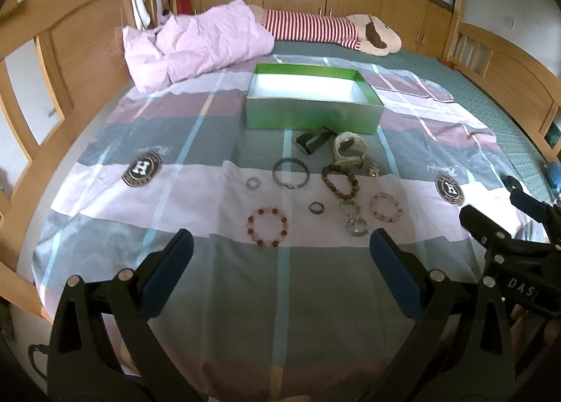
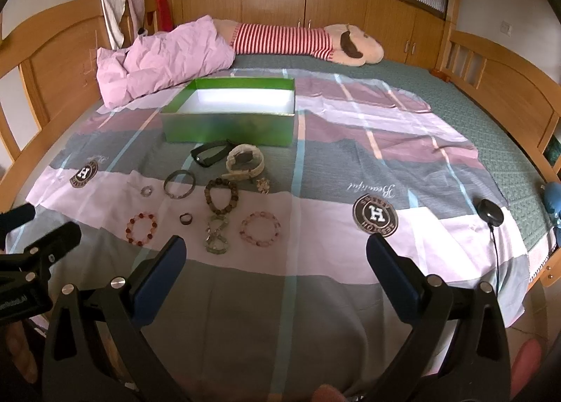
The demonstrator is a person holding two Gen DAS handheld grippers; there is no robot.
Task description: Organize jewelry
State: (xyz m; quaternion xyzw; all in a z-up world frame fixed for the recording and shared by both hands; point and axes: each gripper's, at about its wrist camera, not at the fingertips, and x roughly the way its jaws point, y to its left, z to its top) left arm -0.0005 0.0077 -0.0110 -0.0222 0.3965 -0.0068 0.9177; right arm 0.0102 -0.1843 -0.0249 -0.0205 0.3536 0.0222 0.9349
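Several pieces of jewelry lie on the striped bedsheet in front of an empty green box (image 1: 312, 114) (image 2: 228, 126). Among them are a red bead bracelet (image 1: 267, 226) (image 2: 141, 228), a pink bead bracelet (image 1: 386, 208) (image 2: 260, 228), a brown bead bracelet (image 1: 340, 181) (image 2: 221, 195), a metal bangle (image 1: 290, 173) (image 2: 179, 184), a small ring (image 1: 316, 207) (image 2: 184, 218), a white watch (image 1: 350, 149) (image 2: 244, 160) and a black band (image 1: 312, 140) (image 2: 209, 152). My left gripper (image 1: 280, 261) and right gripper (image 2: 277, 265) are both open and empty, held near the jewelry's front edge.
A pink quilt (image 1: 196, 47) and a striped plush toy (image 1: 326, 30) lie at the back of the bed. Wooden bed rails (image 1: 70, 61) run along both sides. A black round device with a cable (image 2: 491, 214) lies on the right of the sheet.
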